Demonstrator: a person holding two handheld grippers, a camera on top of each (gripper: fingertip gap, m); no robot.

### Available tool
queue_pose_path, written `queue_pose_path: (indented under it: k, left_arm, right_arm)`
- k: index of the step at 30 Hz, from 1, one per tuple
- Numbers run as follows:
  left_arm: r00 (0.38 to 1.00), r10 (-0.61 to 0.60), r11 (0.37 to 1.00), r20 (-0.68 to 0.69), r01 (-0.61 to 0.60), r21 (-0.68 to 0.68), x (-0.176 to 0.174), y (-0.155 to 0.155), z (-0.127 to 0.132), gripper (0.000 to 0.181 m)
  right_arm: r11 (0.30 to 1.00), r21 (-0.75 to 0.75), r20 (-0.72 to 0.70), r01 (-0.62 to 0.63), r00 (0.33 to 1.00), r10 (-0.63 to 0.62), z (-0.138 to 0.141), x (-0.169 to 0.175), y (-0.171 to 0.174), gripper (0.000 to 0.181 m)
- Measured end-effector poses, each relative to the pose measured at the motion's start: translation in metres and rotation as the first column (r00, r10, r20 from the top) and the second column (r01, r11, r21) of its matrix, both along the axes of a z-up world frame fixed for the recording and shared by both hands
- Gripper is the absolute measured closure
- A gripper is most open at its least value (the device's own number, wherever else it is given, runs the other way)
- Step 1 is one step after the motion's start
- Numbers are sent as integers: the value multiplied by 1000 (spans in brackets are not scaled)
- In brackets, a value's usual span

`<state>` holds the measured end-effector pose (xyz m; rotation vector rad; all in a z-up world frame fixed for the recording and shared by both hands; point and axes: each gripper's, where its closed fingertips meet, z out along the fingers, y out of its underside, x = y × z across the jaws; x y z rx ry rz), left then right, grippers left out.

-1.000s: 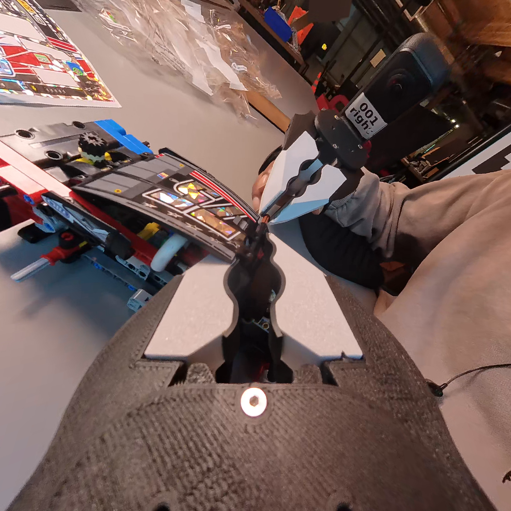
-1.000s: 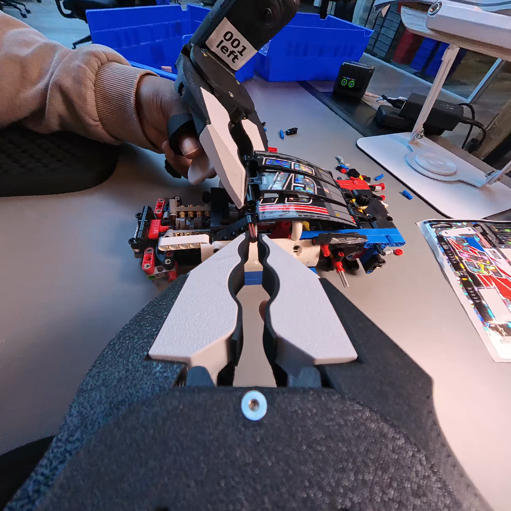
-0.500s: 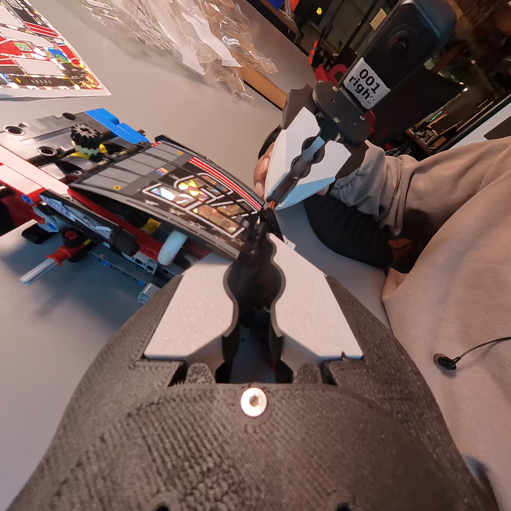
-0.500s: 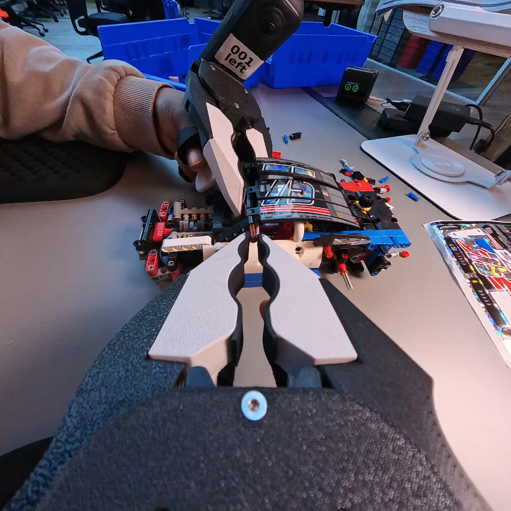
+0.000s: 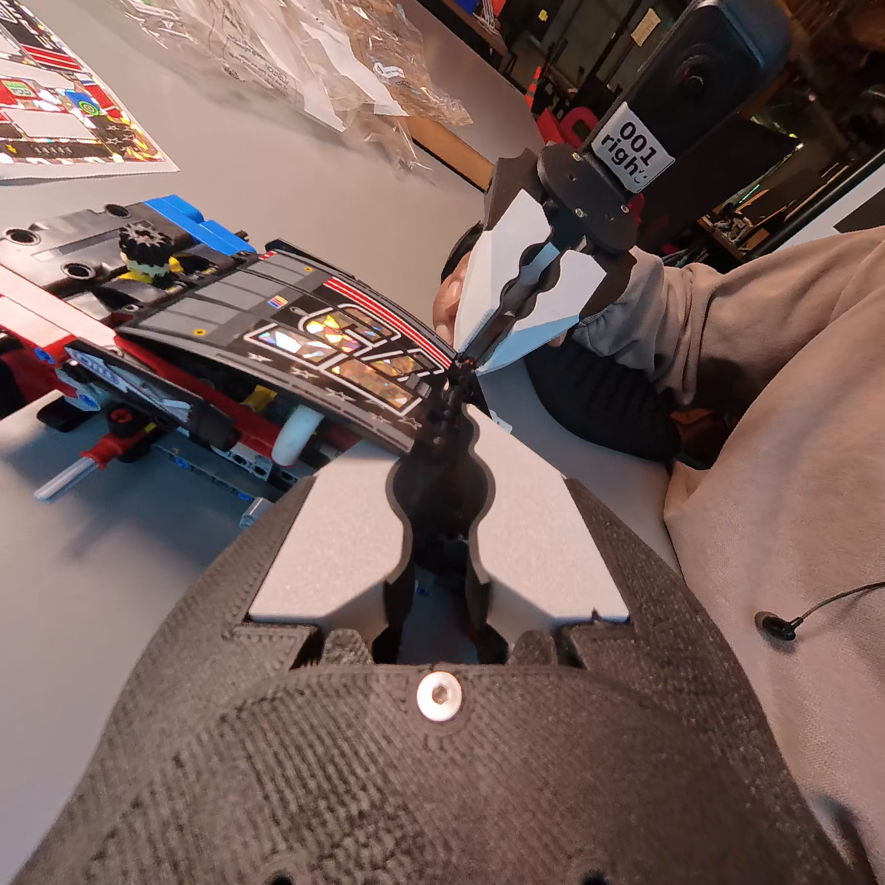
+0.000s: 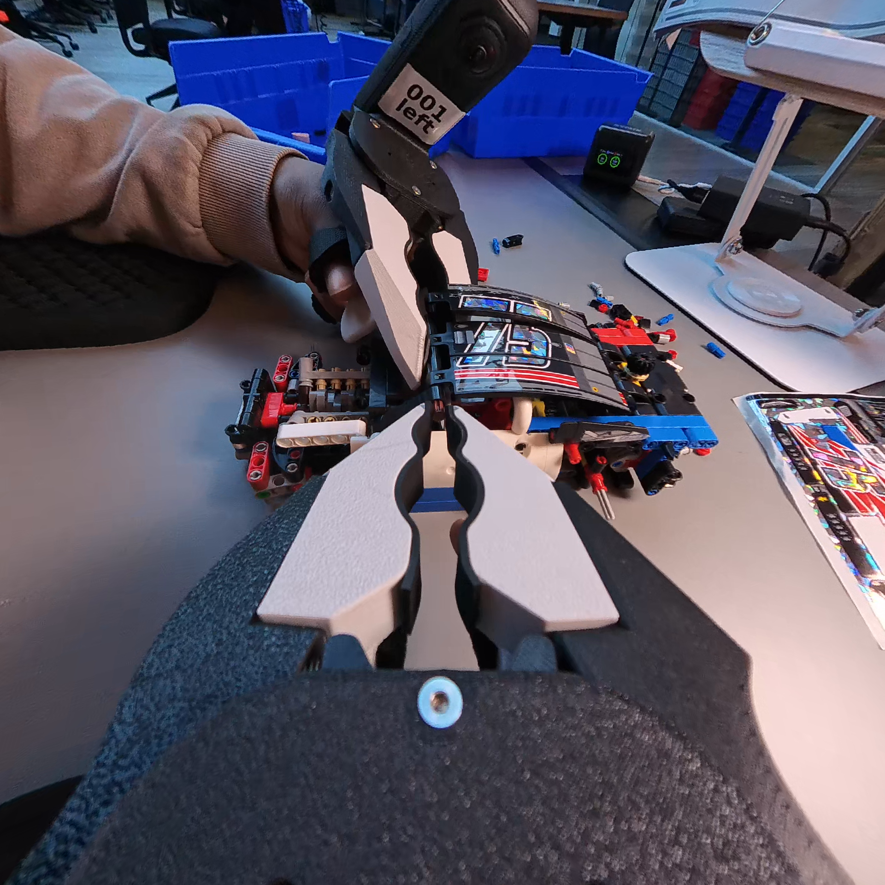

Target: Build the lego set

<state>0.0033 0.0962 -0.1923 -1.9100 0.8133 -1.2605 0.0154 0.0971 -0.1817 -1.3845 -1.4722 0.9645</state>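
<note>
Right wrist view: right tool [image 6: 439,411] clenched on small pin [image 6: 439,407] at car model [image 6: 503,383] roof edge; left tool [image 5: 450,421] clenched on same edge. Rigid, snap-apart; frame grip advised.

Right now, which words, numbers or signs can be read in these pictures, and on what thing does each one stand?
I do not repeat writing; these things bear it.
White label on left gripper: readable.
White label on right gripper: readable.
Black roof panel of the lego car: large shiny sticker, readable.
Sticker sheet: too small.
Small black device: green signs, too small.
</note>
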Motion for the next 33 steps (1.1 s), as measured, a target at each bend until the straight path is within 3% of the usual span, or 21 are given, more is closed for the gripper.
queue_pose_path:
  k: [8,18,27,33]
  left_arm:
    - [1000,-4,1000,-3,4,6,0,0,0,167]
    - [998,19,999,58,-17,-31,-9,0,7,154]
    - [992,45,997,122,-36,-73,-15,0,9,166]
    - [988,45,996,151,-33,-81,-15,-2,11,164]
  right_arm:
    - [1000,-8,-8,3,1000,-3,0,0,0,177]
    - [1000,3,-10,8,1000,-8,0,1,0,177]
    - [1000,-3,-16,-2,1000,2,1,2,0,176]
    - [1000,-15,-13,-7,1000,7,0,3,1,176]
